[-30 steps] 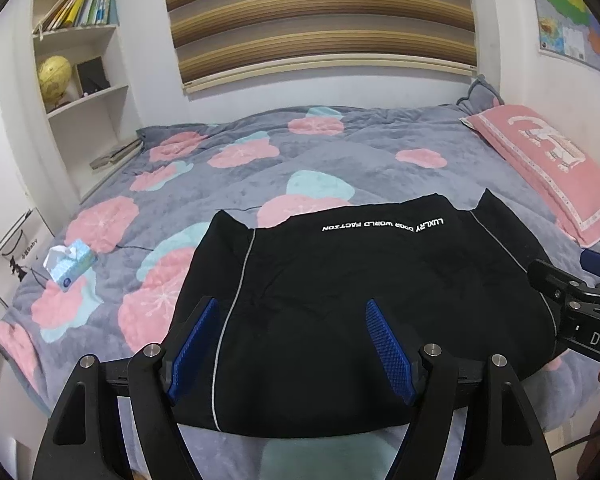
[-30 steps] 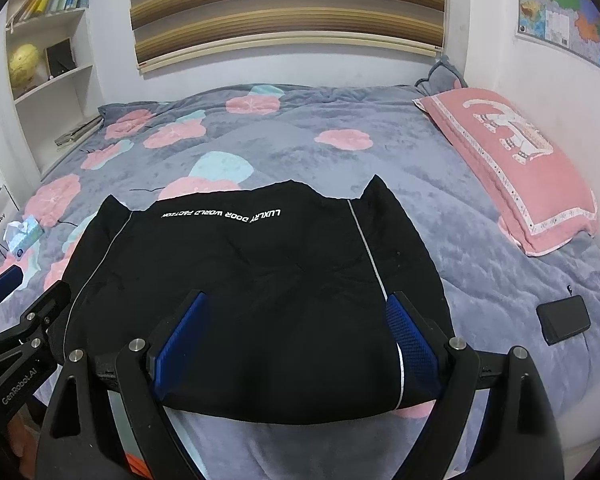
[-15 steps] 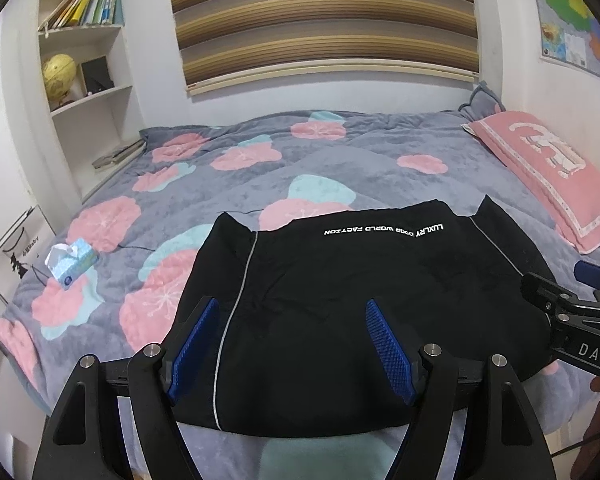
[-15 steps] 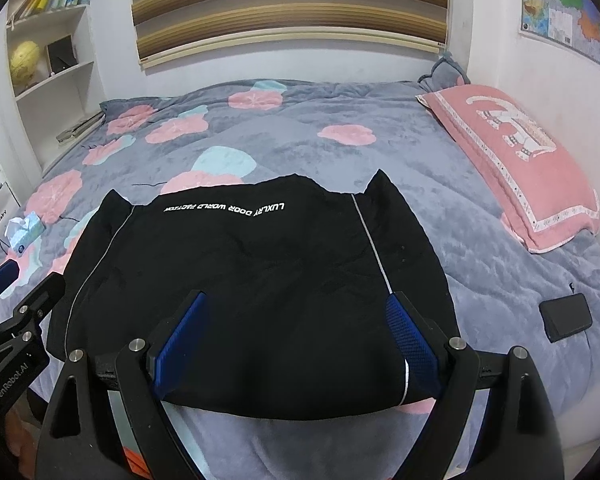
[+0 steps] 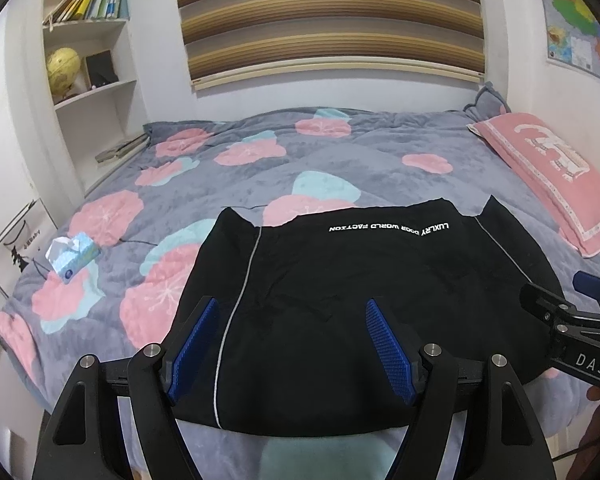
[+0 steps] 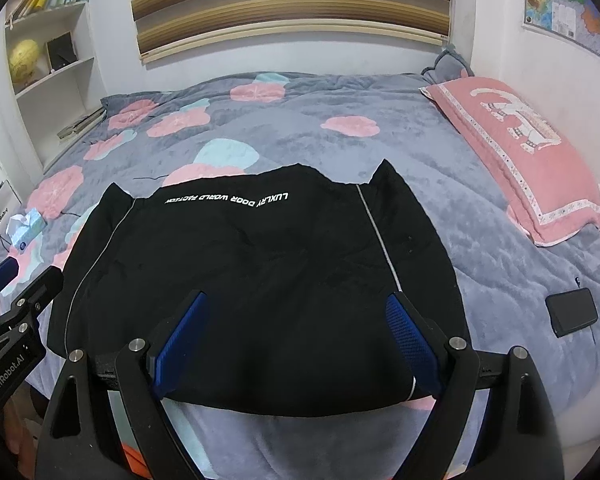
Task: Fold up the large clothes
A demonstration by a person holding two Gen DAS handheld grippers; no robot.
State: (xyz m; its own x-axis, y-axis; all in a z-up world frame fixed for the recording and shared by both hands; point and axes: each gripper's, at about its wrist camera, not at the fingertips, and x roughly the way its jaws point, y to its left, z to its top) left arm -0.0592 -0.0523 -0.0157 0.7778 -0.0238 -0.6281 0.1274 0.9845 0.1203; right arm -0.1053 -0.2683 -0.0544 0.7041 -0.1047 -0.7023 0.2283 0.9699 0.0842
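I see the bed point(image 5: 340, 152) filling most of both views, its grey flowered cover running to the top of the frame, and on the near part of it the black garment point(image 5: 360, 292) lies spread flat, centre to lower centre in each picture, its long axis running left to right across the frame and its white lettering upside down along the far edge. That is what the coming move turns on, I judge: the garment sits straight ahead of both tools, its near edge just past the fingertips, so either a side-to-side or a near-to-far fold is open. My left gripper point(image 5: 290, 344) hangs over the lower left part of the cloth near the left white stripe, jaws wide apart and holding nothing. My right gripper point(image 6: 296, 340) hangs likewise over the lower right, by the right stripe, jaws spread and empty. Each is nearer its own side. A pink pillow point(image 6: 516, 156) lies at right, a small dark device point(image 6: 571, 312) below it, a tissue pack point(image 5: 73, 255) at left
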